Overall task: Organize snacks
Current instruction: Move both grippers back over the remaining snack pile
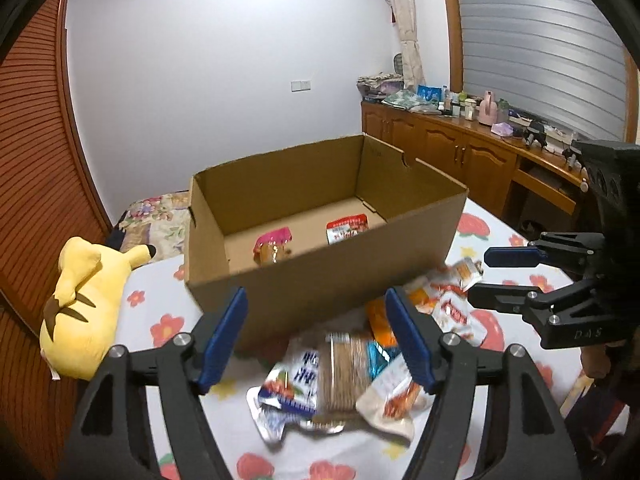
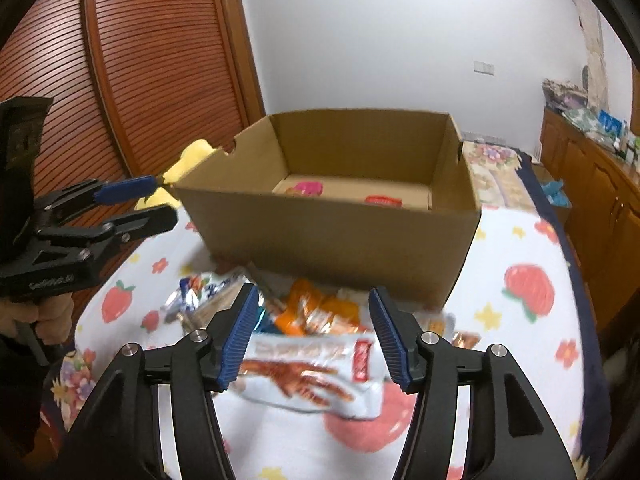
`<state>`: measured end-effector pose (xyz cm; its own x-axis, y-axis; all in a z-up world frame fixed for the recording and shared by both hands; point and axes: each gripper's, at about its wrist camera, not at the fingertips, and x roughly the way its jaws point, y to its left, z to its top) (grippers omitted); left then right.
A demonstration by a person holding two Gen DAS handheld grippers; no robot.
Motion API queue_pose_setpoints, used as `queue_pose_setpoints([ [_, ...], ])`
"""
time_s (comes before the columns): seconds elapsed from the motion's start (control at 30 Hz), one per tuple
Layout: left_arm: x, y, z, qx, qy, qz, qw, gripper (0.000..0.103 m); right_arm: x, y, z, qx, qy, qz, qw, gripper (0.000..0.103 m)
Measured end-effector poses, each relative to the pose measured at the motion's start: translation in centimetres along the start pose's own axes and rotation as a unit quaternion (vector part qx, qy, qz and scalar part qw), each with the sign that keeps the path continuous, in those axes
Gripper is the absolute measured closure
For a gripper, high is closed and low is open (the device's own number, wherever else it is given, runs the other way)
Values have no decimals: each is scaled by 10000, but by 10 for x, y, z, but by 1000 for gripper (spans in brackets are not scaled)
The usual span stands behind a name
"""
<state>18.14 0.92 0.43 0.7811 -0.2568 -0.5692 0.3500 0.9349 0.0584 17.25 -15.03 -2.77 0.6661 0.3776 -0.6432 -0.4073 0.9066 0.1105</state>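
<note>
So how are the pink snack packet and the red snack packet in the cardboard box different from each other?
The pink snack packet has a bright pink top over a brownish lower part; the red snack packet has a red top over a whitish face. In the left wrist view the pink one lies left and nearer the front wall of the cardboard box, the red one right and farther back. Both lie on the box floor, apart, half hidden by the front wall.

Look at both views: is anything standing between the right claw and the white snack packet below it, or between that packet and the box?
Nothing visible blocks the open right claw from the white snack packet. Between packet and cardboard box only the box's near wall rises; its top is open.
</note>
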Motion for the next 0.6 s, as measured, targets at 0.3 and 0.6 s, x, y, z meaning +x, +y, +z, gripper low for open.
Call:
queue_pose_setpoints([
  [0.3, 0, 2, -48, -191, 155, -3, 9997, 31, 29, 17, -28, 109, 170, -200, 9996, 39],
  [0.6, -4, 8, -72, -349, 276, 45, 9990, 31, 62, 33, -35, 137, 390, -549, 9976, 37],
])
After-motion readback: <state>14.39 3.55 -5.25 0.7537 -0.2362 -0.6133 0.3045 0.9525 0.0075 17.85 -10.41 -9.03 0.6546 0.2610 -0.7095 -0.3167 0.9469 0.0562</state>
